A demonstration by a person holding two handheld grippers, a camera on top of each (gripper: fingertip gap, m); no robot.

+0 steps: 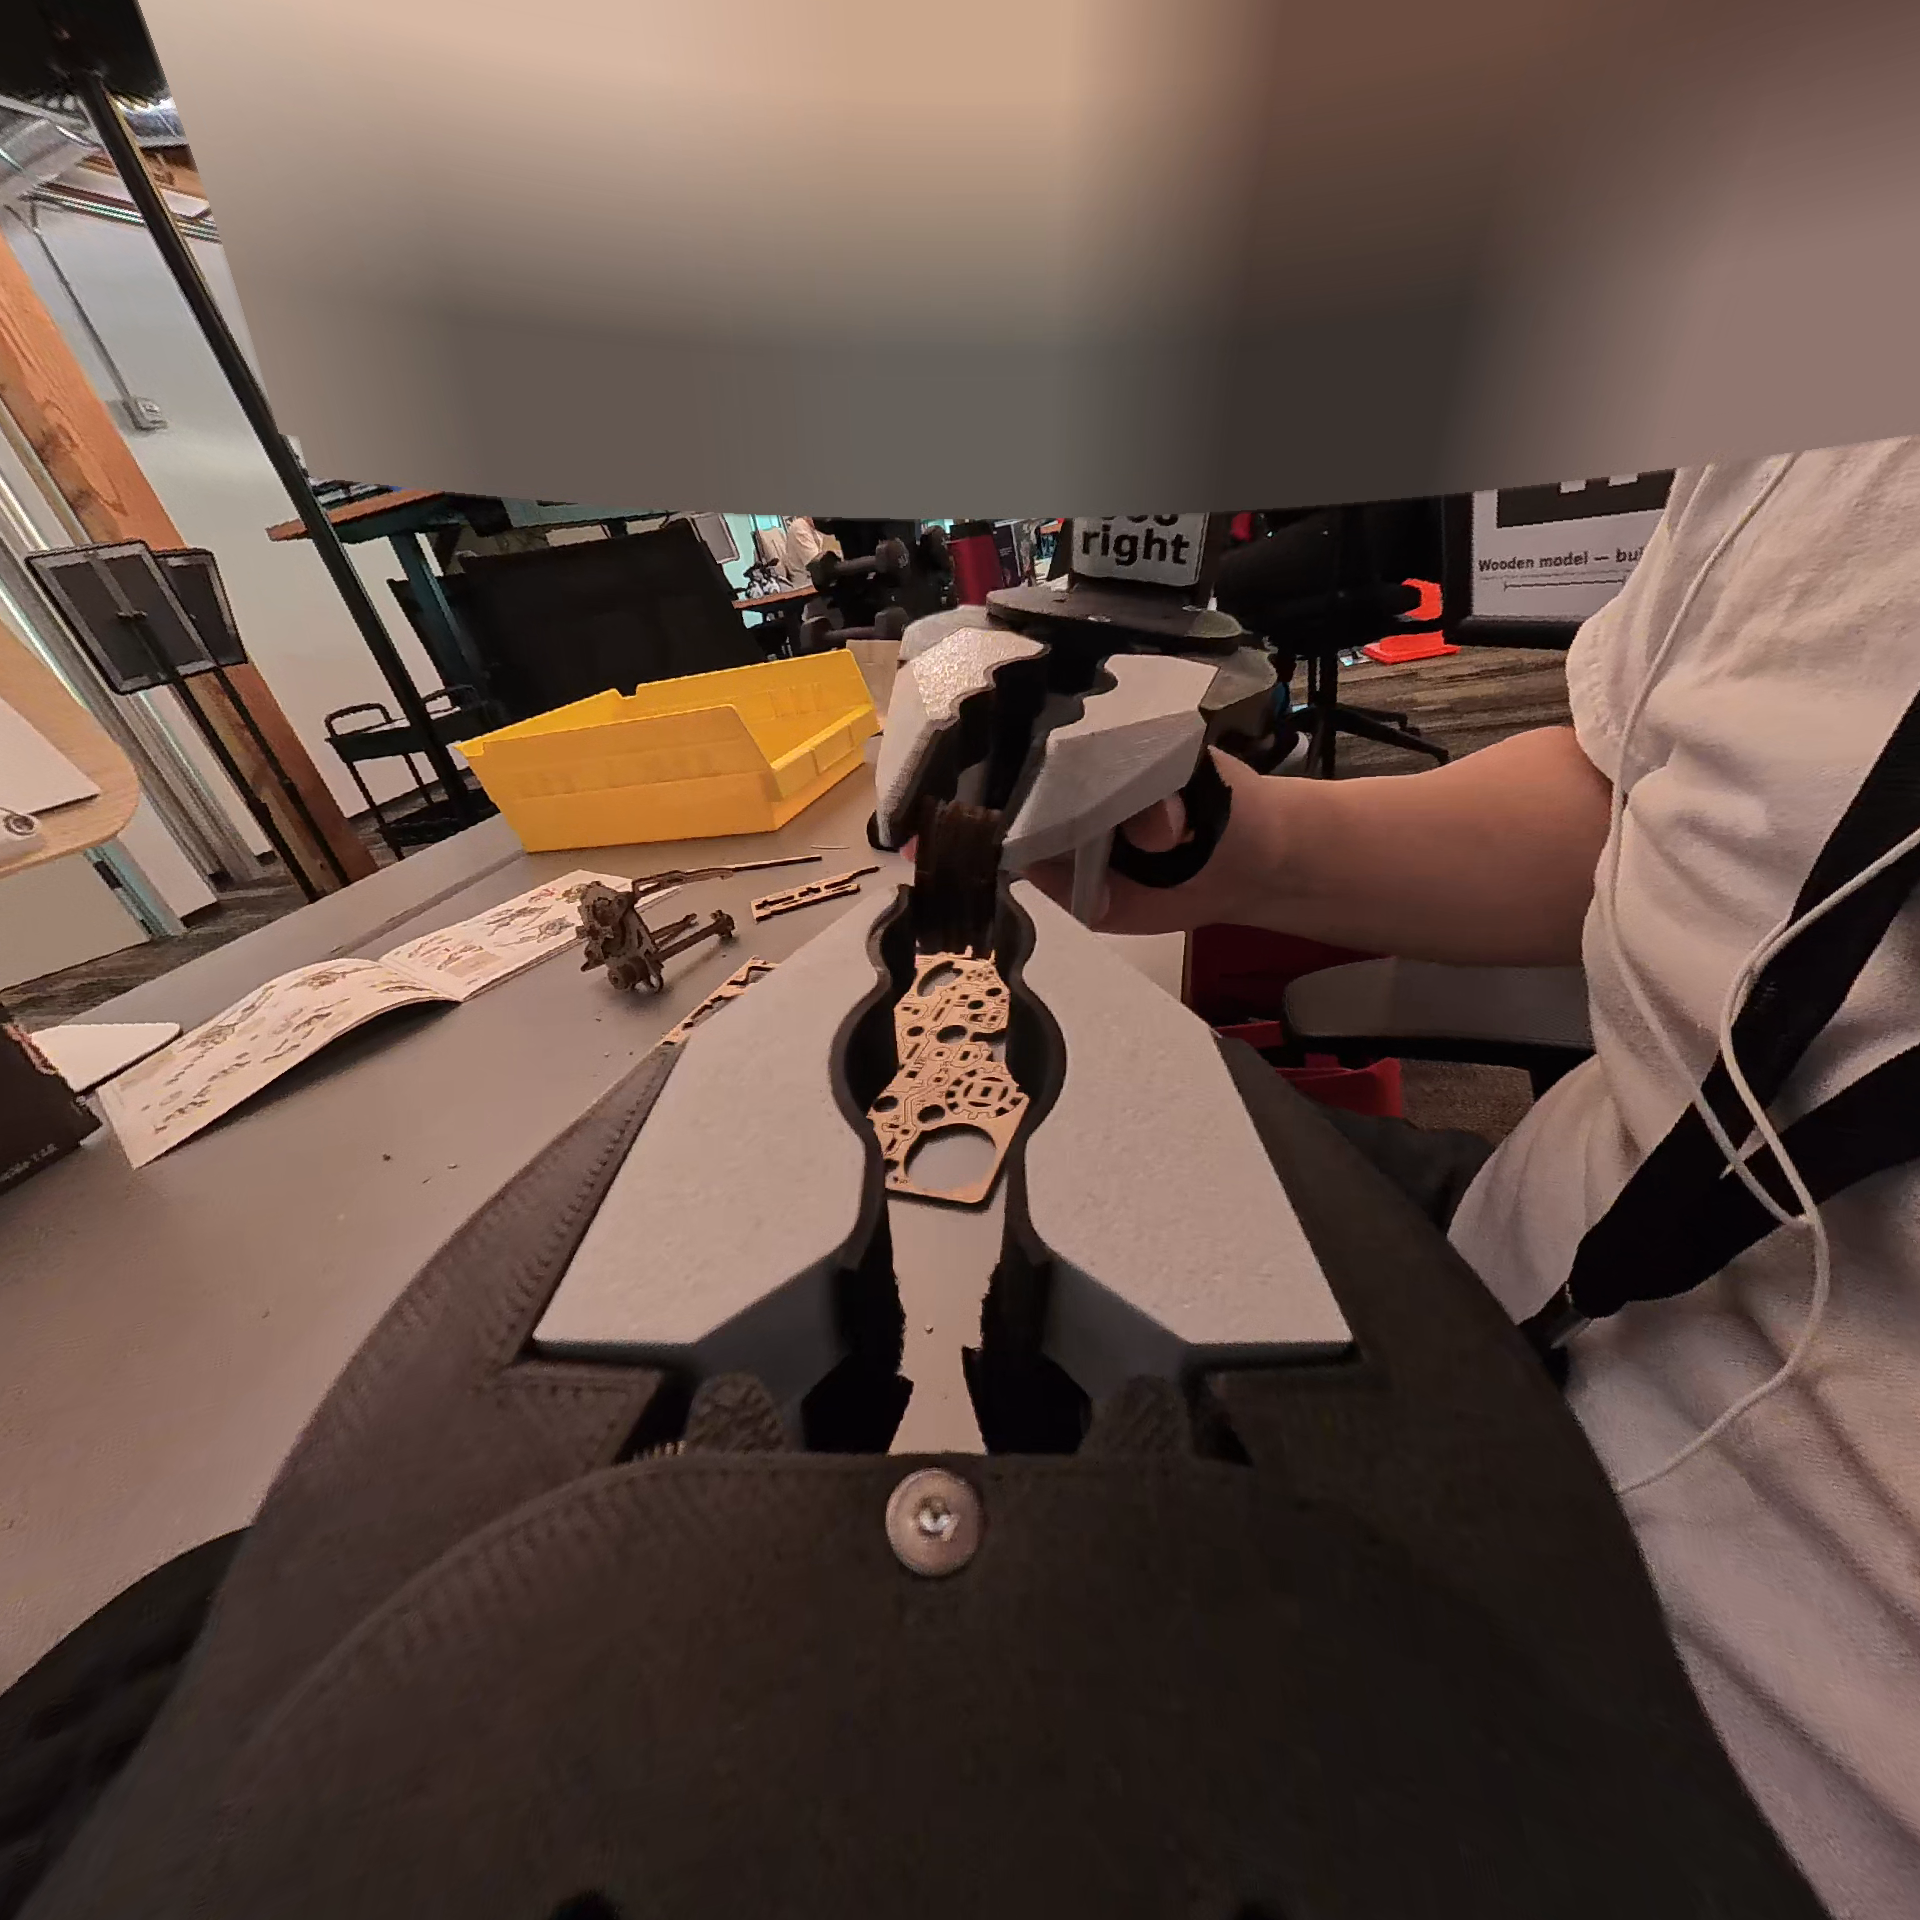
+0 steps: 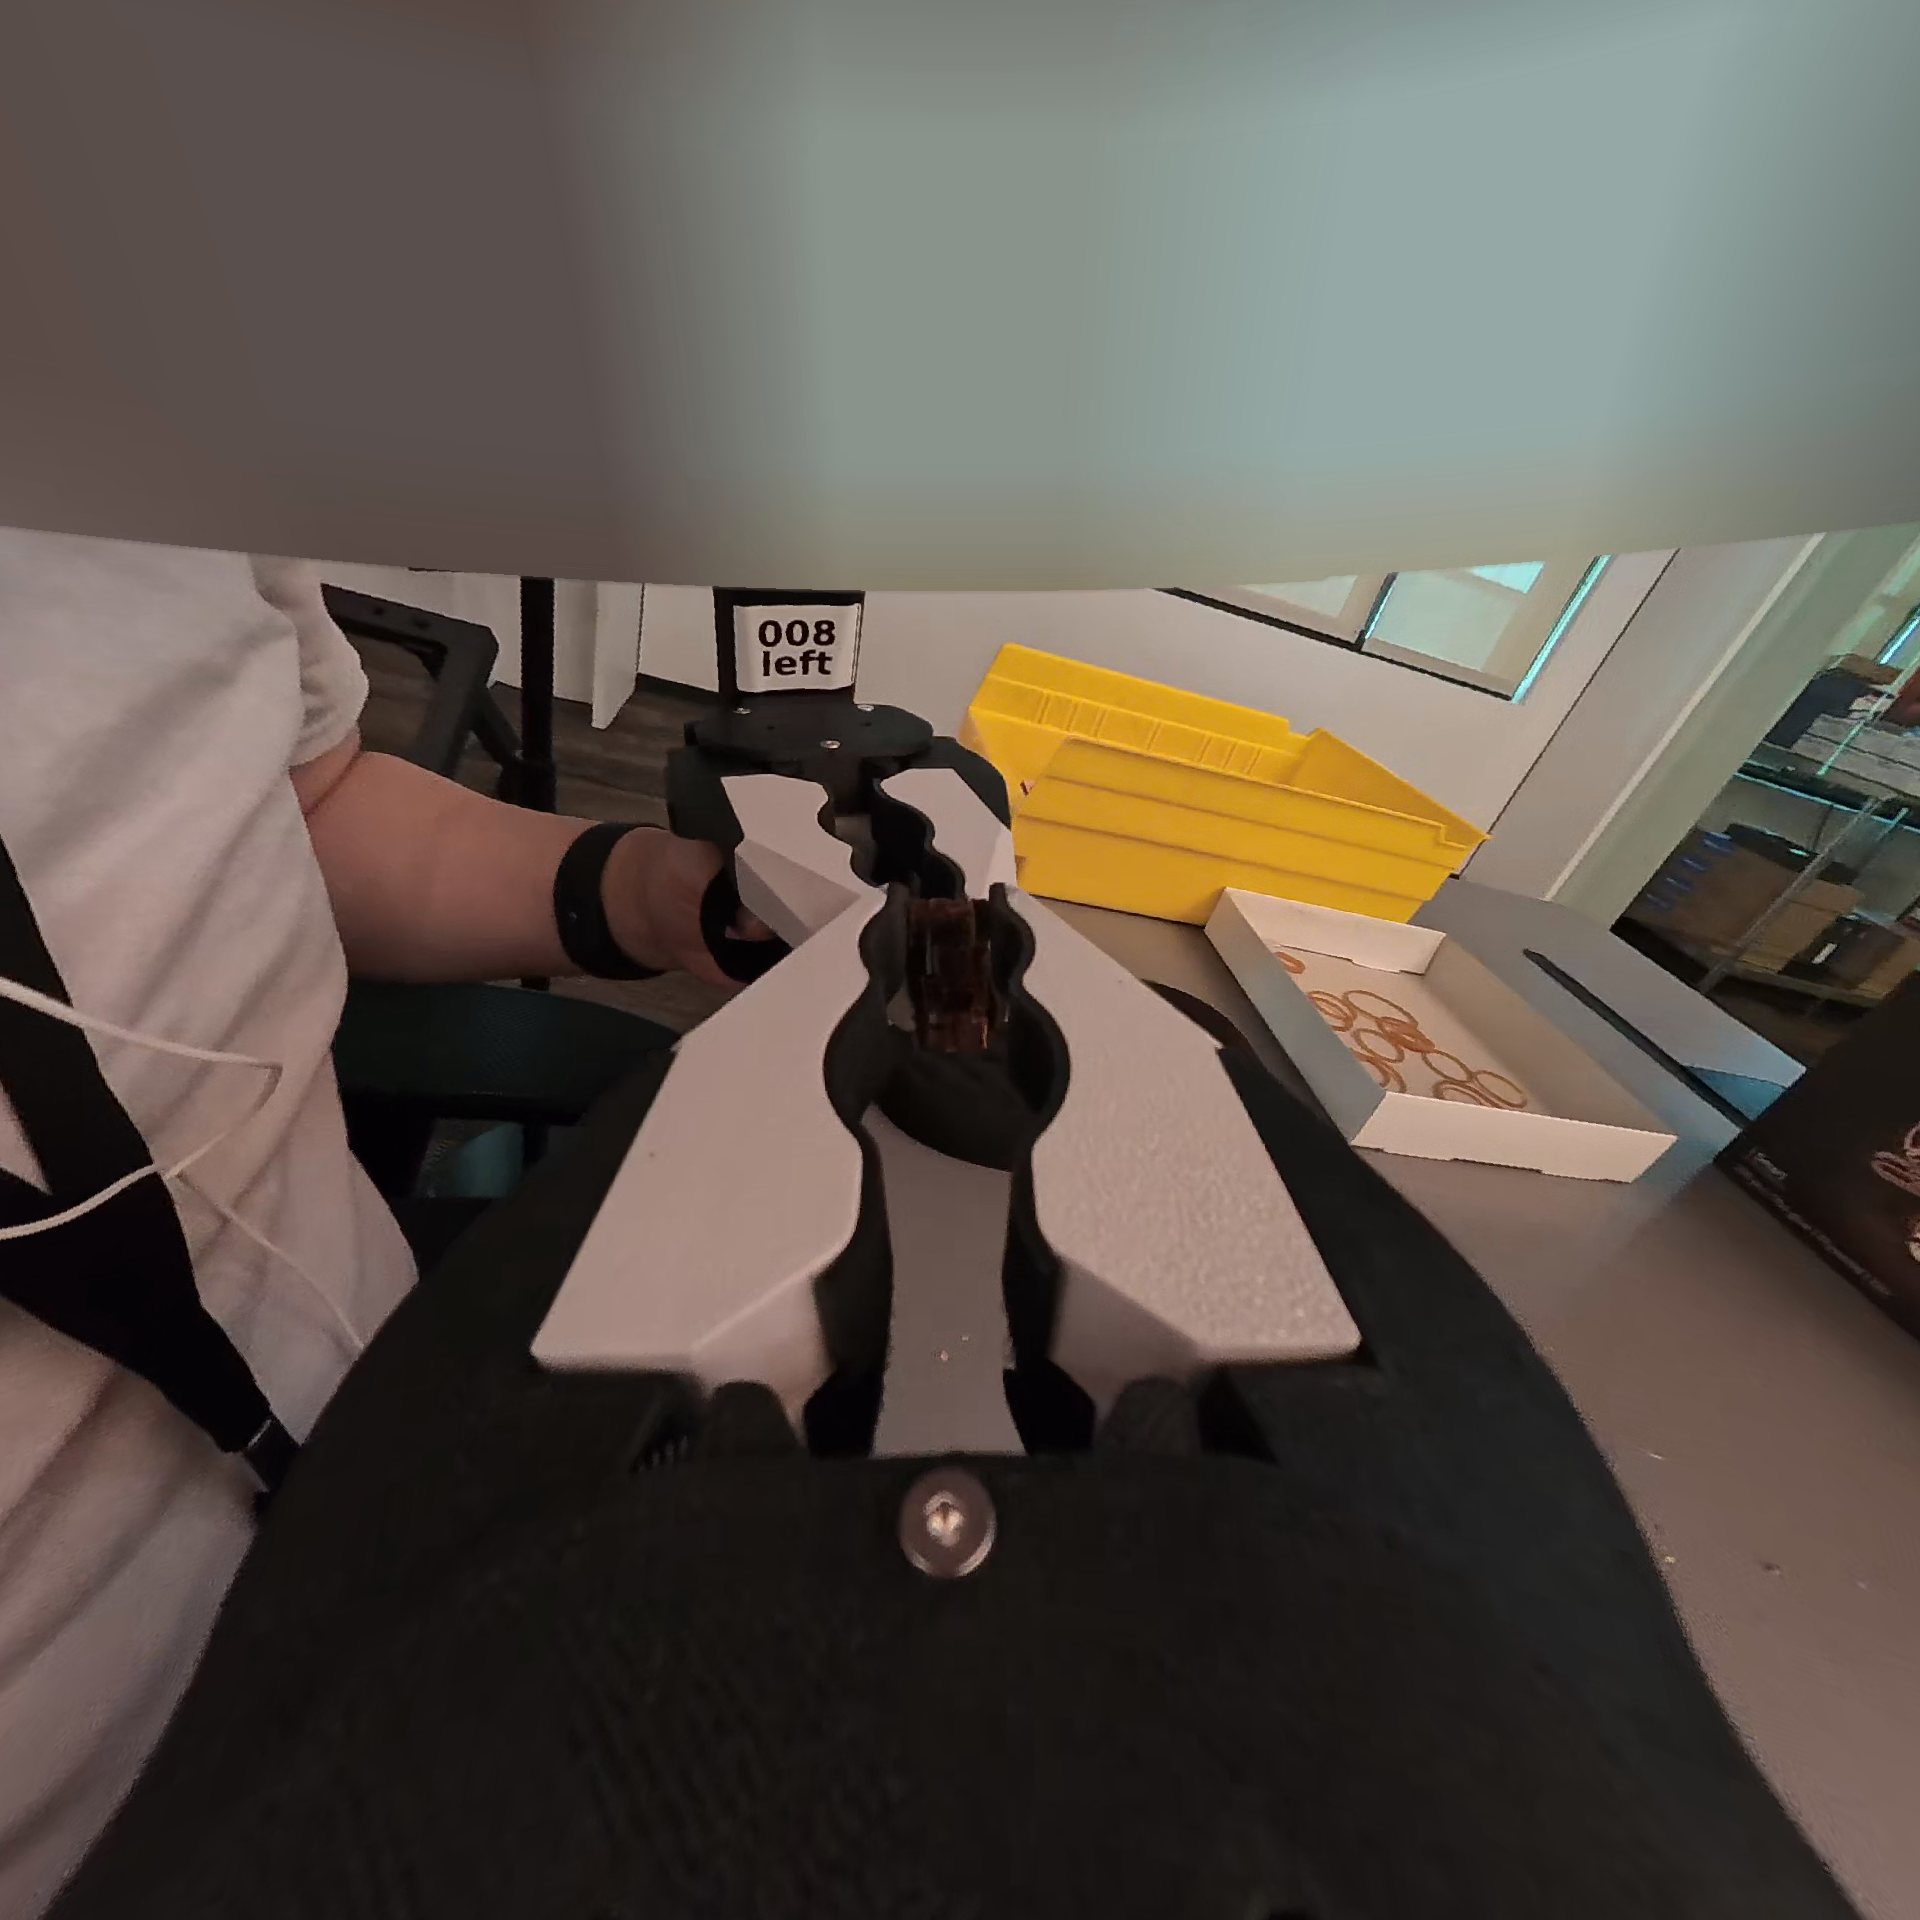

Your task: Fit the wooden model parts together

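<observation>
A small dark wooden part (image 1: 954, 883), a stack of thin laser-cut layers, is held in the air between both grippers. My left gripper (image 1: 956, 909) is shut on its lower end. My right gripper (image 1: 951, 826) comes at it from the far side and is shut on its upper end. In the right wrist view the part (image 2: 948, 982) sits between the tips of my right gripper (image 2: 945, 935), and my left gripper (image 2: 914, 883) meets it from behind. A pale laser-cut wooden sheet (image 1: 948, 1081) lies on the grey table (image 1: 312, 1247) below. A partly built dark model (image 1: 623, 935) stands further left.
An open instruction booklet (image 1: 312, 997) and loose wooden strips (image 1: 810, 891) lie near the model. A yellow bin (image 1: 675, 748) stands at the back, seen too in the right wrist view (image 2: 1226, 821). A white tray of rubber bands (image 2: 1423, 1029) and a dark box (image 2: 1849, 1153) sit to the right. The person's torso is close. Both grippers' tips are close together, under 4 cm apart.
</observation>
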